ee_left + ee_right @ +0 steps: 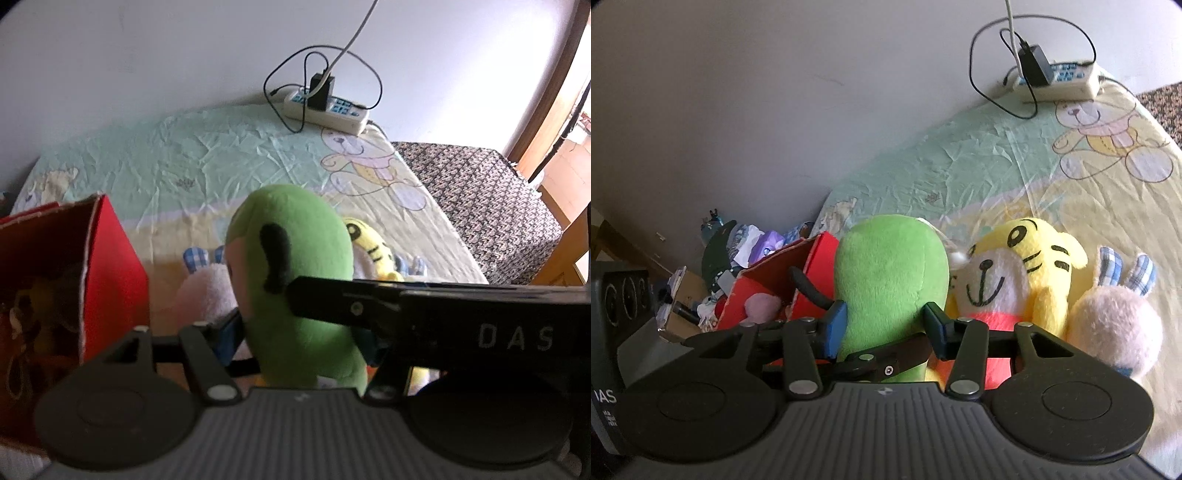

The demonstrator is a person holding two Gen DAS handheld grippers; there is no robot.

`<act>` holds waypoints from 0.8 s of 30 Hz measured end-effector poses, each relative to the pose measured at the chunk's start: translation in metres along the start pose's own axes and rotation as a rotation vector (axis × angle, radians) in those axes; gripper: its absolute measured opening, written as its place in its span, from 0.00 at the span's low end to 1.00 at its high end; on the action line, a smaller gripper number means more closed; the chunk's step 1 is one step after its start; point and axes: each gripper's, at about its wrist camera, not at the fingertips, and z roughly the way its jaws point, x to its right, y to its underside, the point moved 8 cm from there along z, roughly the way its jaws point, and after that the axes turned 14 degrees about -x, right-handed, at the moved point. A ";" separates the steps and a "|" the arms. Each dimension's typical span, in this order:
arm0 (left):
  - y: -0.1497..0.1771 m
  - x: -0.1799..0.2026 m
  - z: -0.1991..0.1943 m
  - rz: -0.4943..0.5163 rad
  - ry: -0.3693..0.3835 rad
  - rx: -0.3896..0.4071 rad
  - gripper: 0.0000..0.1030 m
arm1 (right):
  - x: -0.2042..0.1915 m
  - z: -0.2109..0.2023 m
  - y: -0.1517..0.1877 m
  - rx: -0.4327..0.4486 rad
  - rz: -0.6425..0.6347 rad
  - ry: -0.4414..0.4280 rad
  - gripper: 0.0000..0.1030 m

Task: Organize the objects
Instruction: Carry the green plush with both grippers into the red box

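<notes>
The green plush toy (892, 280) stands upright on the bed (979, 173), just right of the red cardboard box (816, 280). The right gripper (884, 326) has its blue-padded fingers (836, 325) pressed into the toy's lower body on both sides. The left gripper (295, 314) grips the same green toy, its visible finger (227, 328) against the toy's flank, while the other gripper's black arm crosses in front. A yellow tiger plush (1019, 273) leans against the green toy's right side, and a pink bunny plush (1115, 321) sits just beyond it. A white power strip (1060, 79) lies at the bed's far edge, by the wall.
</notes>
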 end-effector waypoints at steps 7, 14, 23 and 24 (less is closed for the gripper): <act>0.016 0.006 -0.028 -0.003 -0.009 0.056 0.58 | -0.023 -0.012 0.008 0.026 -0.049 -0.024 0.48; 0.035 -0.002 -0.060 -0.035 -0.040 0.121 0.58 | -0.056 -0.015 0.013 0.045 -0.109 -0.062 0.48; 0.048 -0.041 -0.098 -0.045 -0.041 0.201 0.58 | -0.107 0.008 0.007 0.086 -0.152 -0.054 0.48; 0.048 -0.048 -0.101 -0.043 -0.040 0.205 0.58 | -0.114 0.013 0.006 0.087 -0.158 -0.052 0.48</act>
